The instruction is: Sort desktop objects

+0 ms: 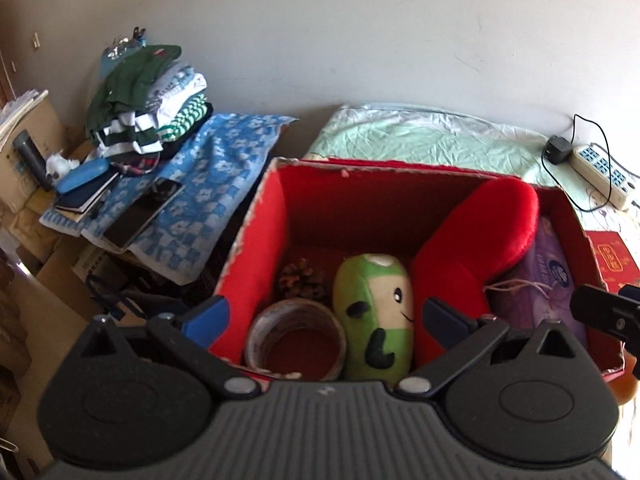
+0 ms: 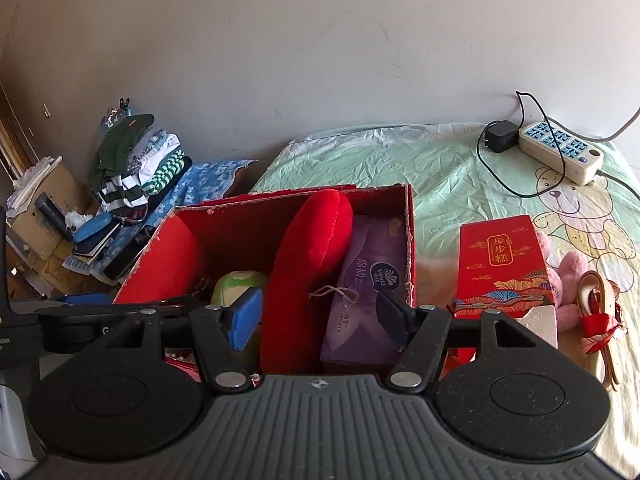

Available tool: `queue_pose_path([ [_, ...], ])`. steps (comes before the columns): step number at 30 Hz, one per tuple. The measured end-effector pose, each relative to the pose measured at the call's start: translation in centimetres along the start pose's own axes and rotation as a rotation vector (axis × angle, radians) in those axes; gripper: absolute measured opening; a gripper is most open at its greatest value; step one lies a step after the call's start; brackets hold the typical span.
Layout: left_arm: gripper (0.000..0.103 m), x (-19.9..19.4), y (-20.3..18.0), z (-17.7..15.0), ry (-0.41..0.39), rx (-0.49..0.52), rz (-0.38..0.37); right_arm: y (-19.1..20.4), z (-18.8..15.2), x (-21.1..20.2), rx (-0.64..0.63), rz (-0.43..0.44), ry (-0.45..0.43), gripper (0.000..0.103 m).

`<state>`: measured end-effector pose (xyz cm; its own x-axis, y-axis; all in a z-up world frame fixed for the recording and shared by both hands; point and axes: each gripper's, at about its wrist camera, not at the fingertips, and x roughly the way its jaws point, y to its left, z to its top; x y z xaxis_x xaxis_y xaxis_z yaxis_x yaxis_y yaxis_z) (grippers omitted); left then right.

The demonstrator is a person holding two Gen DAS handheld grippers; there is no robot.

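Note:
A red cardboard box (image 1: 256, 240) stands open on the bed. Inside lie a tape roll (image 1: 296, 338), a green plush toy (image 1: 376, 316), a pine cone (image 1: 302, 280), a red plush cushion (image 1: 480, 248) and a purple tissue pack (image 1: 548, 280). My left gripper (image 1: 326, 314) hangs over the box's near left part, open wide, with nothing held. My right gripper (image 2: 320, 316) is open above the red cushion (image 2: 308, 264) and the tissue pack (image 2: 368, 288); its pads do not press on either. Right of the box (image 2: 410, 240) lie a red gift carton (image 2: 504, 268), a pink plush (image 2: 572, 276) and a strap bundle (image 2: 600, 320).
A power strip (image 2: 560, 152) with a black adapter (image 2: 500, 136) and cables sits at the bed's far right. Left of the bed, folded clothes (image 1: 148, 112), notebooks, a blue case (image 1: 82, 176) and a tablet (image 1: 144, 212) lie on a blue towel. Cardboard boxes stand at far left.

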<state>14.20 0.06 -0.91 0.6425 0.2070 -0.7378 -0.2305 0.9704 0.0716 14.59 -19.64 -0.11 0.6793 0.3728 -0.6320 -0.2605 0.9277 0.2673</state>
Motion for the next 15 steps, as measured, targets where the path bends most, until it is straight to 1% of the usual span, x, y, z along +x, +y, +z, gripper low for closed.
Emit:
queue_pose_path([
  [2, 0.102, -0.2, 0.7, 0.5, -0.012, 0.008, 0.005, 0.6, 0.2, -0.1, 0.015, -0.041, -0.008, 0.068],
  [6, 0.102, 0.2, 1.3, 1.3, -0.020, 0.042, 0.014, 1.8, 0.2, 0.5, 0.024, -0.094, -0.006, 0.073],
  [8, 0.102, 0.7, 1.4, 1.6, -0.019, 0.057, 0.012, 2.3, 0.1, 0.7, 0.038, -0.125, -0.012, 0.077],
  [11, 0.102, 1.4, 1.4, 1.8, -0.018, 0.085, -0.010, 2.9, -0.2, 1.1, 0.055, -0.163, -0.018, 0.077],
  [15, 0.102, 1.7, 1.5, 2.1, -0.012, 0.124, -0.061, 3.2, -0.9, 1.5, 0.083, -0.213, -0.019, 0.078],
])
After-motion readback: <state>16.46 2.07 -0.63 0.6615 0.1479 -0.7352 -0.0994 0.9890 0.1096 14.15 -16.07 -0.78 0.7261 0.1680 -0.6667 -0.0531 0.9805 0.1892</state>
